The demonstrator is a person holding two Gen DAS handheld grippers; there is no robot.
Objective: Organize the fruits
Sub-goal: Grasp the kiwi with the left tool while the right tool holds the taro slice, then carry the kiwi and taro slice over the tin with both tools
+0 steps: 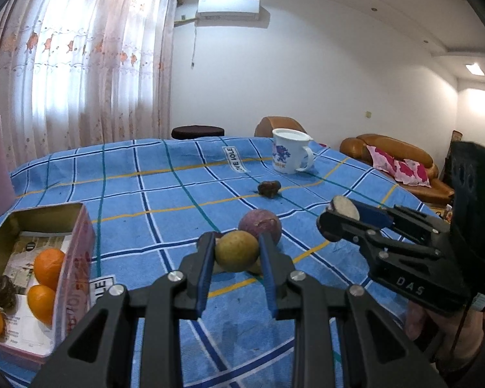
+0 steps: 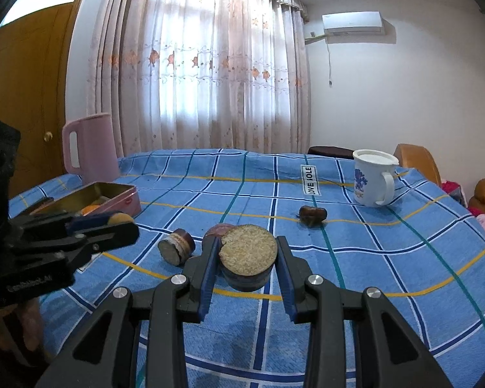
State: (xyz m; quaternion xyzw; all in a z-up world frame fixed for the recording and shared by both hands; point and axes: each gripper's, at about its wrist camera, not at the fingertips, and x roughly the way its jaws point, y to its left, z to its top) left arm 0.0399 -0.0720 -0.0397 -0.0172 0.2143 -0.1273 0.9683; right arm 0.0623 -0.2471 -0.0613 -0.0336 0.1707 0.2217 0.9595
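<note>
Tin [image 1: 77, 226] contents half-hidden behind its wall

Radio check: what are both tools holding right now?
Left tool shut on yellow-green fruit. Right tool shut on cut brown piece. Pink tin open at left, path unobstructed.

Blue checked tablecloth [image 2: 355, 268] bears tin [image 2: 126, 194], mug [image 2: 370, 177], jug [image 2: 90, 148], loose fruits [image 2: 312, 215].
</note>
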